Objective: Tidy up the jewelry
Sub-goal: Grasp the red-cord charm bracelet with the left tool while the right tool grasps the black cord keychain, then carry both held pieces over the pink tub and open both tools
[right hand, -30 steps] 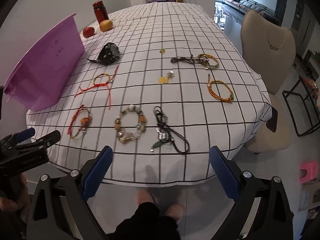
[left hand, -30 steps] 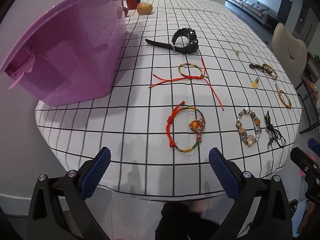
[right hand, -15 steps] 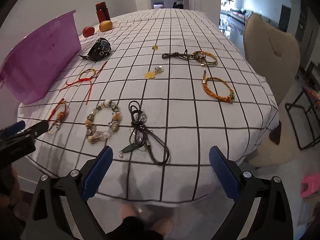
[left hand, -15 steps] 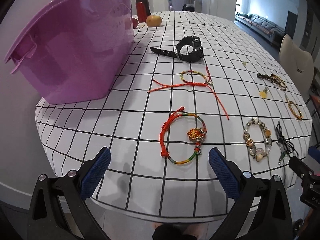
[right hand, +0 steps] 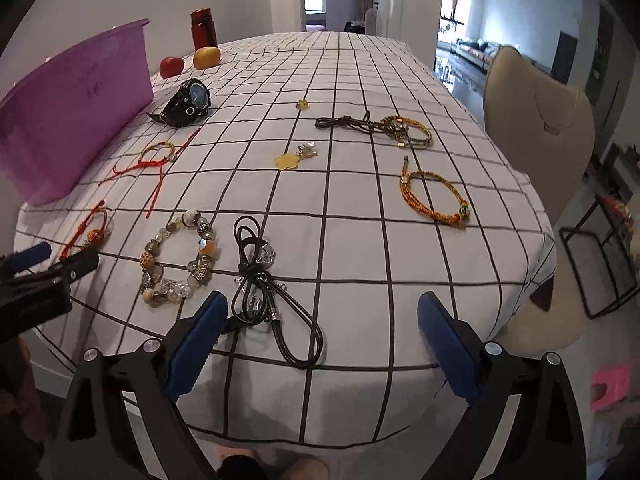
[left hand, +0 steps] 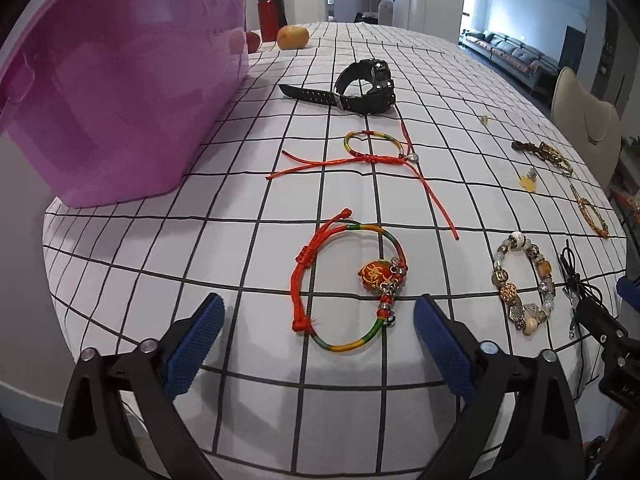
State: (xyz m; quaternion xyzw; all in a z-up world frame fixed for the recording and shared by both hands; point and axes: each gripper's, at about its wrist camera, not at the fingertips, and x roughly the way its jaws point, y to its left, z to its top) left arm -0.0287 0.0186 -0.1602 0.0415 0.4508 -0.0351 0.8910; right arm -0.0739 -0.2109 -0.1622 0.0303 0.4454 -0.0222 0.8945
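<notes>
My left tongs (left hand: 316,344) hang over the near edge of the tabletop (left hand: 248,264), jaws wide but easing inward, gripping nothing. The red cord bracelet (left hand: 348,280) lies flat between the line of the two pads, untouched: a red knotted cord on one side, a green-yellow-red banded loop on the other, and an orange charm with small beads and bells at its right.

My right tongs (right hand: 320,340) are also spread wide and empty, over the same near edge further right. The black cord (right hand: 264,280), a tangle of loops with clear beads, lies by the left pad (right hand: 196,340), which covers its near end. Just left of it sits the bead bracelet (right hand: 180,260), chunky brown, clear and metal beads in a ring.

Further in lie a thin red string bracelet (left hand: 376,152) with long loose tails, a black watch (left hand: 360,88) on its side, a yellow flower charm (right hand: 288,160), a smaller yellow bit (right hand: 303,104), a brown-and-gold tangle (right hand: 384,128) and an orange braided bracelet (right hand: 436,196) toward the right edge.

The purple bin (left hand: 120,92) stands at the near left corner, close to the string bracelet. Behind it at the left edge are a red bottle (right hand: 204,30), an apple (right hand: 172,66) and an orange (right hand: 207,57). A beige chair (right hand: 536,128) stands off the right edge.
</notes>
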